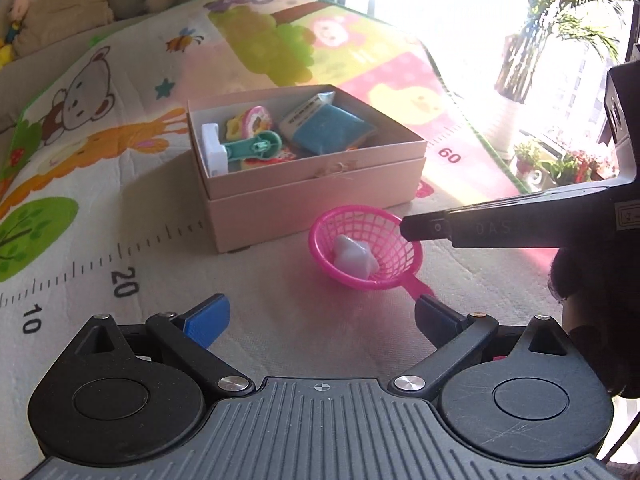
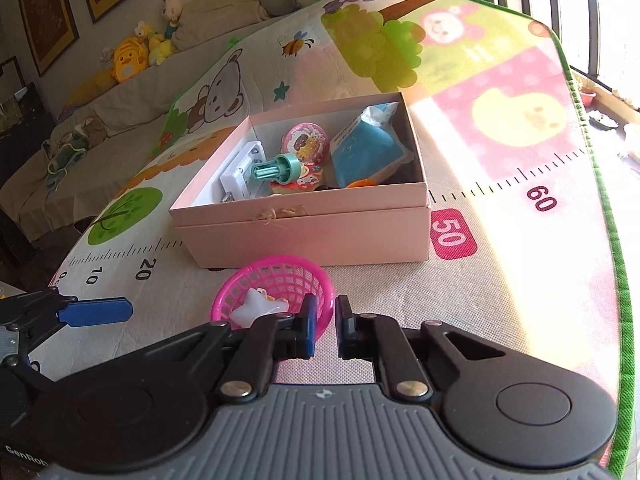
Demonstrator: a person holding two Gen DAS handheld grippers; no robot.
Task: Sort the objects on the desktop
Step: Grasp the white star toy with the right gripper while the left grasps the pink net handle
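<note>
Strainer, pink plastic mesh with handle [image 1: 366, 252], holding pale blue-white toy [image 1: 354, 258] | right tongs [image 2: 324, 326] clenched on its rim | left tongs [image 1: 320, 320] released | mat numerals "20", "50", "60".

Mat [image 2: 520, 240] ruler: 10, 20, 50, 60

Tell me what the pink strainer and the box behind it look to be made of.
Pink strainer: looks like moulded plastic, slightly glossy, going by its uniform bright colour and regular lattice mesh.
Box: probably cardboard with a matte pale pink paper finish; its walls are thin and straight with crisp folded edges.
</note>
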